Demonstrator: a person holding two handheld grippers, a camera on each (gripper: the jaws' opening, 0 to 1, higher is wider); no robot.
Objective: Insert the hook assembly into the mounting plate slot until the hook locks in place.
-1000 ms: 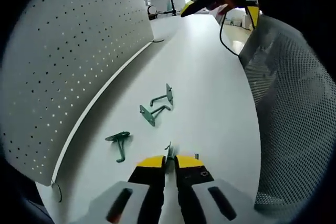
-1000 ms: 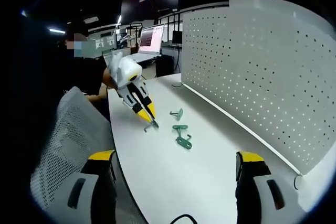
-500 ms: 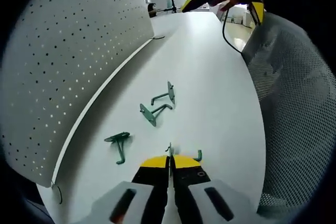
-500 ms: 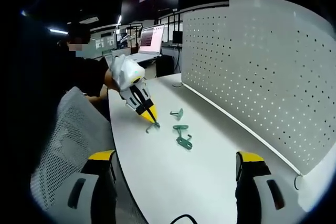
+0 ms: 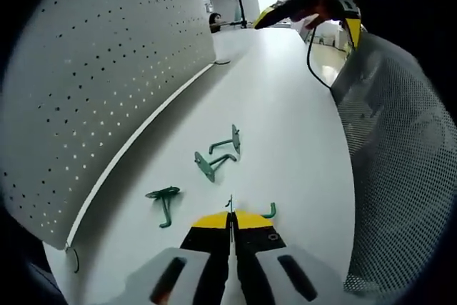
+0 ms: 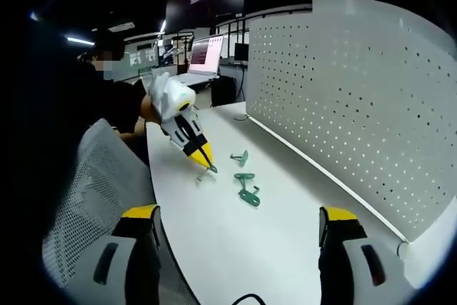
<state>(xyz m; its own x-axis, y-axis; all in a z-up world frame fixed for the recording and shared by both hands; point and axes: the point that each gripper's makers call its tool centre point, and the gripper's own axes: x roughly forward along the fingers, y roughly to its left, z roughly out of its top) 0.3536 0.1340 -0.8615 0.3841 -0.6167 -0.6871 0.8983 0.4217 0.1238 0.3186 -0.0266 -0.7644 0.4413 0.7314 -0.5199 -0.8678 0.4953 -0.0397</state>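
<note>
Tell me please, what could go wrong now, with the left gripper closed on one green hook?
The left gripper pinches the hook by a thin edge, and most of it sticks out sideways; it may twist or slip when lifted. Three loose hooks lie just ahead on the table, so a forward move toward the pegboard could knock them.

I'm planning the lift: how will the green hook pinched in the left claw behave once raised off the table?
The hook looks like thin bent metal, so probably stiff and light. The left claw pinches it at one narrow edge, with the curl sticking out sideways, so it may swivel. The white table looks smooth, so the hook would likely skid if dropped.
</note>
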